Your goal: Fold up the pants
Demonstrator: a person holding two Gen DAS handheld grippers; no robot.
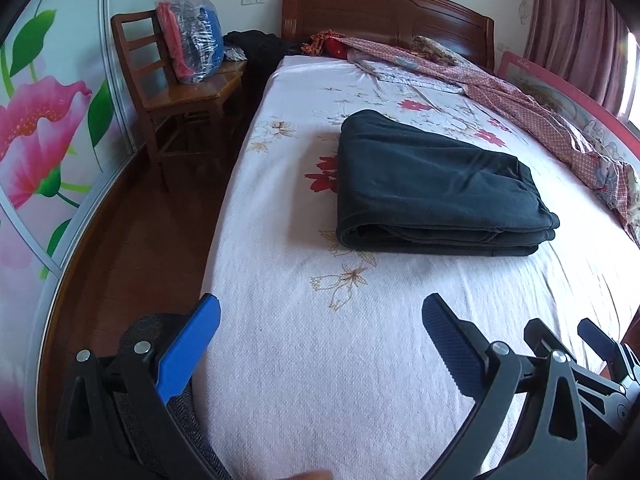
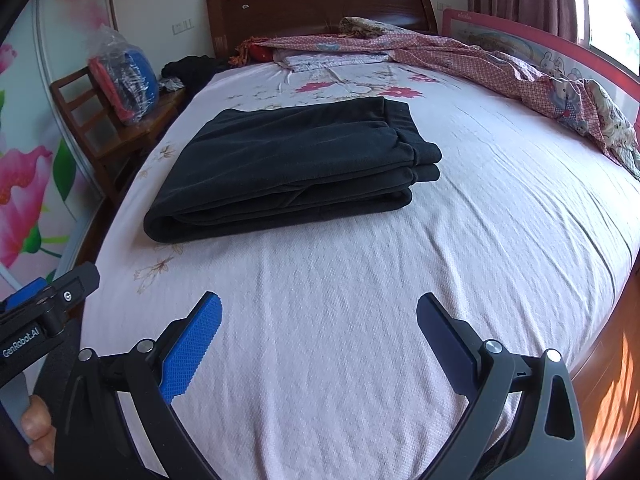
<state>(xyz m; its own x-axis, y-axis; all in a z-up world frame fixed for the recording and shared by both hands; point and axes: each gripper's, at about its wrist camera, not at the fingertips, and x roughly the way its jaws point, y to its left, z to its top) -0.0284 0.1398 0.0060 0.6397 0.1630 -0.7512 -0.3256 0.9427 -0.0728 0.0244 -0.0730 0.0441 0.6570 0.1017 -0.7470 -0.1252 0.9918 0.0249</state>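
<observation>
A: Pants (image 1: 436, 184) — dark, folded into a flat layered stack, lying on the bed sheet (image 1: 320, 360) about mid-mattress. Stacked edges face the cameras; the waistband end sits to the right in the right wrist view.

B: Left gripper (image 1: 320, 344)?

A: Spread wide, blue pads far apart, nothing between them. It hovers over bare sheet near the foot of the bed, well apart from the pants. No contact with fabric that I can see.

B: Right gripper (image 2: 318, 340)?

A: Same — fingers wide apart, empty, over bare sheet, short of the stack. Its body also shows at the right edge of the left wrist view, so the two sit side by side.

B: Anything else in frame?

A: Crumpled patterned quilt (image 2: 500, 68) along the far side, wooden headboard (image 2: 320, 4), a wooden chair (image 1: 168, 92) beside the bed carrying a plastic bag (image 1: 192, 40) of clothes. A person's fingers (image 2: 38, 432) show at the lower left of the right wrist view.
</observation>
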